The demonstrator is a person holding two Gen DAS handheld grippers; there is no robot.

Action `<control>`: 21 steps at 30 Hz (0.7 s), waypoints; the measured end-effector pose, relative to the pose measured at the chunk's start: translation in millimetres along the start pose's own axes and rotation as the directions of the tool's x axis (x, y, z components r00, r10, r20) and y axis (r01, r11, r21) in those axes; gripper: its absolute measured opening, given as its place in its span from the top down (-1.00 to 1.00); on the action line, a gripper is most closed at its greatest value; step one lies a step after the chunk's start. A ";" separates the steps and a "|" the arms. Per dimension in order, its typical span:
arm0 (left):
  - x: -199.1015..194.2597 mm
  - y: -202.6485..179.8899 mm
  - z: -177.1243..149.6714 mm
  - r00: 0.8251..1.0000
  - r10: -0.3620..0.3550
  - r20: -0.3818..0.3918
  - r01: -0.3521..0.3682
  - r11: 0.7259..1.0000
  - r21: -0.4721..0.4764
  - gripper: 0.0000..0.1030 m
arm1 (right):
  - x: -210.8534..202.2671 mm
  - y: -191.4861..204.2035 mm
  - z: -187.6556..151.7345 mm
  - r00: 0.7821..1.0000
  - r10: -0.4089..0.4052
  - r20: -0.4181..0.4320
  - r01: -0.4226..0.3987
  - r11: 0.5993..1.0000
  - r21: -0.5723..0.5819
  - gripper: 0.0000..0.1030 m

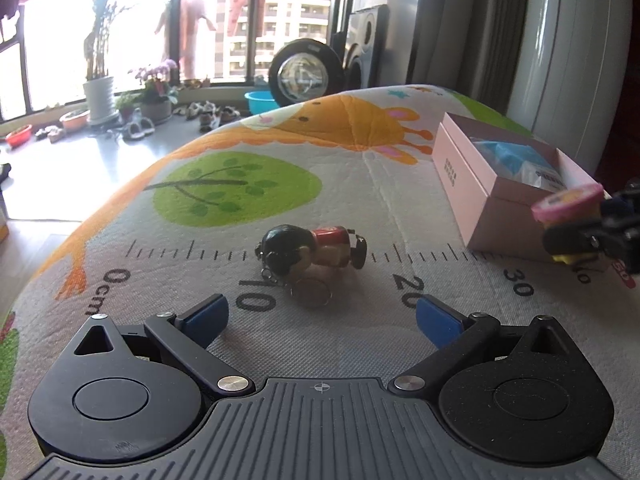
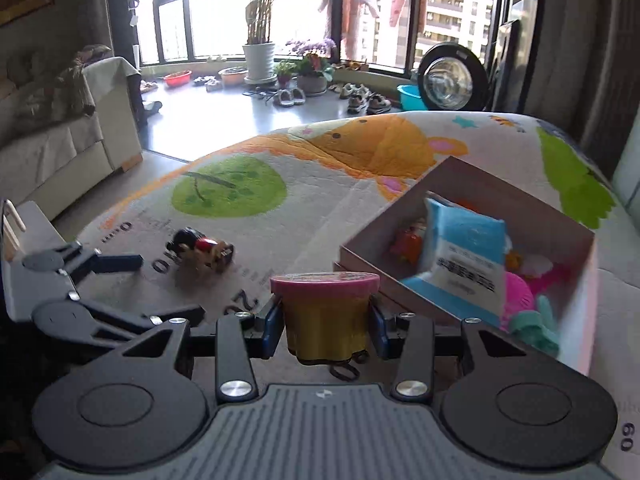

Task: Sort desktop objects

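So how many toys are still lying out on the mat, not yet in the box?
1 lies loose: the doll keychain on the mat, ahead of the open left gripper. The right gripper holds a yellow tub beside the pink box, not in it.

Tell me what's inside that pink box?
The box holds a blue packet, orange toys and pink and teal things; whatever lies beneath is covered.

The left gripper (image 1: 322,318) hangs open before a doll keychain (image 1: 310,256); right, a blurred, seemingly pink-lidded tub (image 1: 568,210) nears the pink box (image 1: 472,184).
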State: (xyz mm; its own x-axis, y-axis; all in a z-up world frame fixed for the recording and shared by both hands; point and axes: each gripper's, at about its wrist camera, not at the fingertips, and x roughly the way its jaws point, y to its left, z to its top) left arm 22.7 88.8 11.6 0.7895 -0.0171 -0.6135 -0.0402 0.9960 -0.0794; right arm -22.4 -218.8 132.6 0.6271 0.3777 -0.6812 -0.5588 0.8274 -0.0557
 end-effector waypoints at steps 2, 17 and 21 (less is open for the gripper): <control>1.4 -0.5 3.3 1.000 0.007 0.001 -0.007 1.000 -0.004 -0.99 | -4.1 -9.7 -22.6 1.000 -0.031 -0.003 0.032 0.999 0.017 0.16; 47.8 -22.0 33.7 0.987 0.161 -0.027 -0.158 0.984 0.086 -0.49 | -18.7 -35.0 -92.2 0.990 -0.045 0.137 0.014 0.975 0.222 -0.89; 40.6 -33.8 30.0 0.991 0.127 -0.031 -0.124 0.987 0.107 -0.40 | -20.5 -40.1 -93.5 0.988 -0.034 0.151 -0.005 0.968 0.251 -0.90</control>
State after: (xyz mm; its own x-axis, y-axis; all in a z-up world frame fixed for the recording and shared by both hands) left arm 74.5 57.0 12.9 0.7586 0.1073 -0.6427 -0.0715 0.9941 0.0816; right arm -63.6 -298.6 80.6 0.7206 0.4076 -0.5608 -0.4079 0.9034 0.1325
